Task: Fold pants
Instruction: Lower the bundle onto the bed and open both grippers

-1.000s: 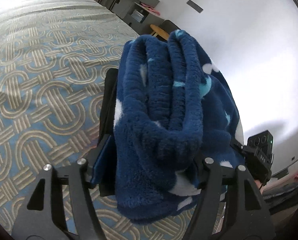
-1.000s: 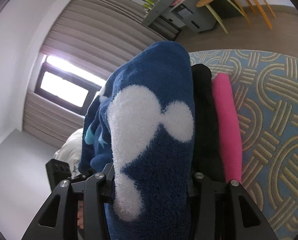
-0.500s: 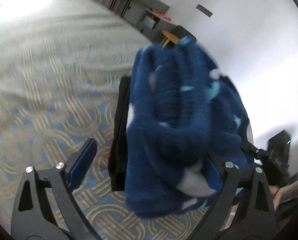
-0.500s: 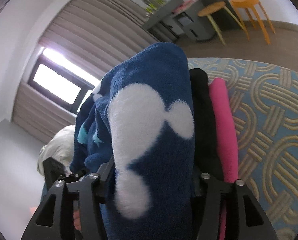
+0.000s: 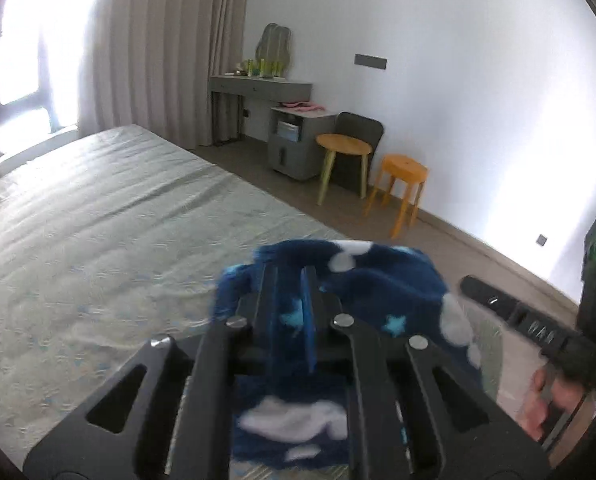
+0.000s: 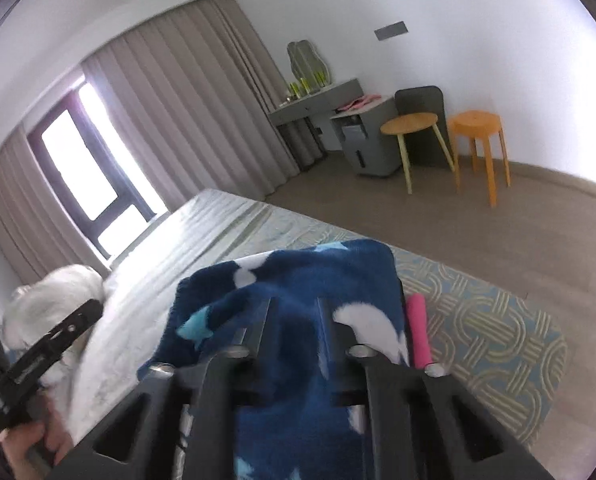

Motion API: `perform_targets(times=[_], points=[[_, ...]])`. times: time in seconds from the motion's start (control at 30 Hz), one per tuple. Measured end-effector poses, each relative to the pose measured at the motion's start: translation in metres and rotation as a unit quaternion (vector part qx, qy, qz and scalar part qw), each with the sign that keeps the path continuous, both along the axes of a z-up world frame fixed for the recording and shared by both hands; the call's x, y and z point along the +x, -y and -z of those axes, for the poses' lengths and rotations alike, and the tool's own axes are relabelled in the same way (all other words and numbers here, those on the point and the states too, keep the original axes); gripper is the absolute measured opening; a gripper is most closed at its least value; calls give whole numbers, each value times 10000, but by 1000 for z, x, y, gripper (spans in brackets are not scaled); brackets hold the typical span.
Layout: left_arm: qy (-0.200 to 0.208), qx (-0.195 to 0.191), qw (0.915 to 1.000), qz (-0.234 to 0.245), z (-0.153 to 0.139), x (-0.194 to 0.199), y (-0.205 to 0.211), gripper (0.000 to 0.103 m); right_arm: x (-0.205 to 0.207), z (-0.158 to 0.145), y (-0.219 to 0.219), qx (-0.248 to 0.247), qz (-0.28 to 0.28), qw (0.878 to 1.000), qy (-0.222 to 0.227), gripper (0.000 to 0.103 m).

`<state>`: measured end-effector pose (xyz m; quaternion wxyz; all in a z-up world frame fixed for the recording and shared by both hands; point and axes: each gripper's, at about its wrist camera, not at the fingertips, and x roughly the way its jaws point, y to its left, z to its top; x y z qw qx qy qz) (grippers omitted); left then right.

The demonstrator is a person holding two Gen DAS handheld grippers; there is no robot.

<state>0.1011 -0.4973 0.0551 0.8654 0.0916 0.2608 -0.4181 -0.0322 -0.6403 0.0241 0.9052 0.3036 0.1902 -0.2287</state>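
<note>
The folded blue fleece pants (image 5: 377, 288), with white and light-blue shapes, lie on the patterned bed cover near the bed's corner. My left gripper (image 5: 290, 280) hovers above them, shut, with nothing between its blue pads. The right gripper (image 6: 296, 304) also hangs above the pants (image 6: 317, 272). Its jaws are closing and stand a narrow gap apart; the fabric shows behind them, not pinched. Each gripper appears at the edge of the other's view with a hand on its handle.
A pink folded garment (image 6: 417, 332) lies right beside the pants. The bed (image 5: 98, 220) stretches away to the window, with a white pillow (image 6: 50, 300) at its head. An orange stool (image 5: 403, 168), a round wooden table (image 5: 343, 146) and a grey cabinet (image 5: 294, 148) stand by the wall.
Both grippers opened, let go of the folded pants and rose, tilting up so the room comes into view. Their jaws then came together. The pants stay on the bed.
</note>
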Motion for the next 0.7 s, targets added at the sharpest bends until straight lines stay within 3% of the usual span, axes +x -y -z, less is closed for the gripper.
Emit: perform_targets(times=[0.2, 0.33, 0.4, 0.47, 0.5, 0.57, 0.63, 0.7], points=[[-269, 125, 9995, -128, 41, 25, 40, 15, 37, 18, 2, -480, 118, 9985, -255, 14], [-213, 422, 9986, -234, 80, 35, 48, 15, 54, 58, 19, -202, 134, 9988, -434, 15], [68, 479, 9986, -196, 97, 33, 47, 15, 57, 81, 23, -113, 111, 9992, -375, 14], [475, 513, 9974, -165, 104, 26, 47, 15, 54, 87, 17, -339, 111, 9991, -219, 14], [547, 501, 9971, -165, 106, 25, 47, 15, 54, 87, 12, -509, 127, 9983, -237, 14], [274, 268, 9992, -150, 108, 34, 42, 15, 56, 89, 4, -720, 174, 9969, -281, 14], [-26, -17, 10000, -95, 109, 44, 35, 14, 55, 93, 5, -661, 150, 9976, -167, 14], [-52, -133, 9999, -27, 114, 46, 31, 14, 50, 98, 8, -450, 99, 9989, 73, 14]])
